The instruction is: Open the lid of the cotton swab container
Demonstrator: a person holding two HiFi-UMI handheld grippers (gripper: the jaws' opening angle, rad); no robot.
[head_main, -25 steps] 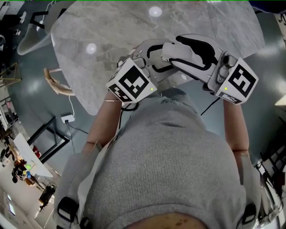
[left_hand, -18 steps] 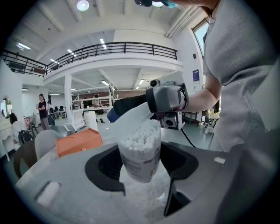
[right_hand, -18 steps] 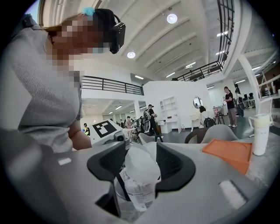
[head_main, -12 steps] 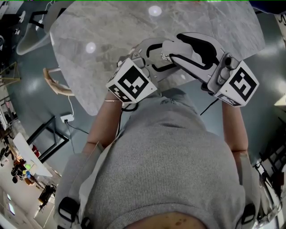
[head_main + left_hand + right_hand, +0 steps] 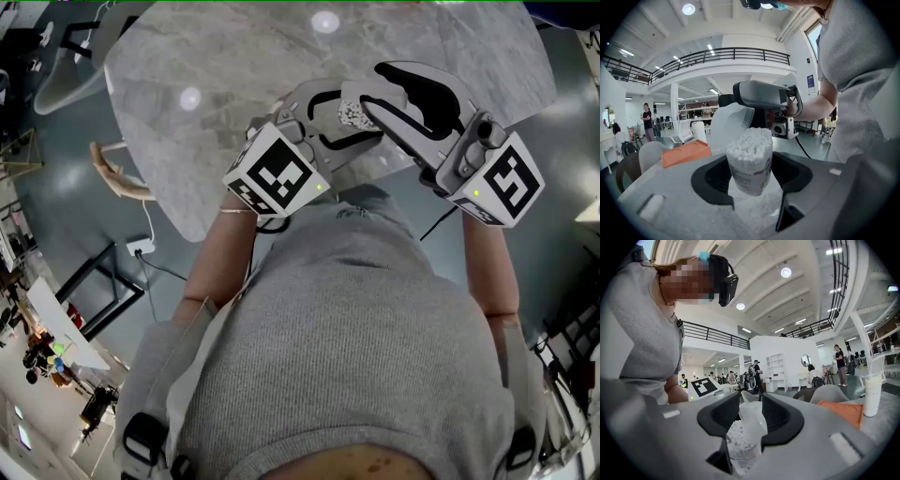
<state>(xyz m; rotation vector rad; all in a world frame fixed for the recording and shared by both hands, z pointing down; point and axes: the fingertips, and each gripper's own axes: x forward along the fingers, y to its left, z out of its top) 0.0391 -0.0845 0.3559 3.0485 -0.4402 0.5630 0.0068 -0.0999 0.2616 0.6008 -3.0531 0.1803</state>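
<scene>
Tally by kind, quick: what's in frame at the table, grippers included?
Grippers: 2 (left gripper holds the cotton swab container; right gripper, jaws just been closing, is on the raised lid)
Cotton swab container: 1
Orange flat box: 1
White cylinder: 1
Total: 5

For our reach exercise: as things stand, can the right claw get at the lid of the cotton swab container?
Likely yes: the lid, flipped open, sits between the jaws of the right claw, which have just been closing onto it. The left claw holds the container.
</scene>
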